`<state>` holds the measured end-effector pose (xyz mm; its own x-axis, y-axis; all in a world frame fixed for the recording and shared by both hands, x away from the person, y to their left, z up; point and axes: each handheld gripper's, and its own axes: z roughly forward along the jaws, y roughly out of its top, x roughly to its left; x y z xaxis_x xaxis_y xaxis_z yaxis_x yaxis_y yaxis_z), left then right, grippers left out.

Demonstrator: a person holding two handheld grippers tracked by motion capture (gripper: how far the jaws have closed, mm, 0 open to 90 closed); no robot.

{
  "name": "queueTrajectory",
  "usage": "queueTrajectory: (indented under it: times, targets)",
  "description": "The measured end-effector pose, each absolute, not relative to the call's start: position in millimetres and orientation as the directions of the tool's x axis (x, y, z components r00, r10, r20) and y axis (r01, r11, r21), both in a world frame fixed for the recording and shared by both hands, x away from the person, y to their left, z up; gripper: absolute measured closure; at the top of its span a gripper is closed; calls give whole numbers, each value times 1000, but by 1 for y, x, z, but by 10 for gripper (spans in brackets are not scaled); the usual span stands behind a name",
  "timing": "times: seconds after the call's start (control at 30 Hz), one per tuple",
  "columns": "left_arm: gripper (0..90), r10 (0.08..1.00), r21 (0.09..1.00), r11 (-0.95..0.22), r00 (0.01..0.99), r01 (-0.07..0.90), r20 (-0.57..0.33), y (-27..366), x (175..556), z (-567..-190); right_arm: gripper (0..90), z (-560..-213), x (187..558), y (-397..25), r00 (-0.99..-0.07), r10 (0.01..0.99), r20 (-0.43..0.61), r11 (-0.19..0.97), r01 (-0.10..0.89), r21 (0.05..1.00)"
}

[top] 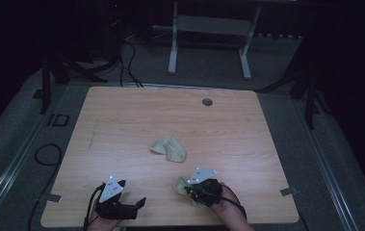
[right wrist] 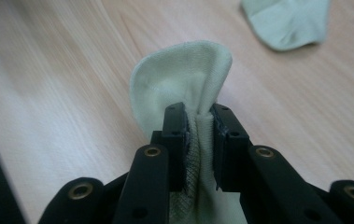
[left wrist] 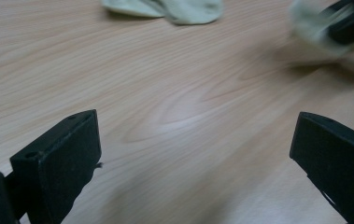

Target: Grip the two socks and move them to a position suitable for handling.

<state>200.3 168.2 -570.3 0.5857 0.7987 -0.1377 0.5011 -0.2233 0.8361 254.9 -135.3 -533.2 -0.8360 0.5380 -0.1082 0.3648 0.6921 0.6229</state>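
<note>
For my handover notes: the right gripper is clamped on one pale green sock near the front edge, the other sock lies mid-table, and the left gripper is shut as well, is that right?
Not quite: the left gripper is open, its jaws wide apart over bare table, as the left gripper view shows. The right gripper is indeed clamped on one sock, the other sock mid-table.

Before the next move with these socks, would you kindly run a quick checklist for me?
1. Right gripper shut on a sock: ok, fabric is pinched between the jaws.
2. Left gripper open and free: ok, jaws wide apart over bare table.
3. Second sock within sight: ok, lying mid-table, apart from both grippers.
4. Held sock hanging flat: not ok, it is bunched and folded at the jaws.
5. Held sock lifted off the table: cannot tell.
</note>
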Motion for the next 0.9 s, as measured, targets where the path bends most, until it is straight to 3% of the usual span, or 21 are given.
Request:
queueTrajectory:
  times: [0.3,0.33,0.4,0.47,0.5,0.53,0.67,0.7,0.77,0.83,0.9]
  targets:
    - [18,757,841,-283,646,462,-100,146,200,-570,738,-555,258,-130,-826,549,-128,709,379,594]
    - [23,754,842,-287,650,456,-95,144,200,-569,658,-555,258,-130,-824,552,-129,709,383,592]
    - [52,743,849,-289,663,441,-91,139,201,-568,621,-555,258,-130,-822,555,-123,705,387,594]
    - [93,733,849,-319,678,421,-60,133,202,-566,498,-557,260,-132,-823,562,-82,687,409,601]
    - [93,725,849,-330,687,412,-51,130,202,-565,498,-557,260,-132,-823,562,-82,687,409,601]
    - [140,719,850,-333,694,408,-52,127,203,-565,440,-557,260,-133,-829,557,-56,681,416,603]
    - [148,689,846,-340,721,411,-73,120,207,-563,359,-558,261,-131,-832,552,-51,684,417,599]
    - [188,669,845,-349,739,405,-78,115,210,-560,270,-553,262,-131,-822,570,-13,660,448,603]
    - [245,642,858,-349,763,377,-74,109,213,-554,271,-543,260,-134,-816,579,-8,636,445,630]
    - [373,630,861,-352,773,368,-73,106,215,-552,278,-538,258,-135,-820,573,2,629,441,641]
    - [416,594,853,-389,802,349,-57,94,220,-550,435,-528,250,-138,-831,556,-27,636,405,656]
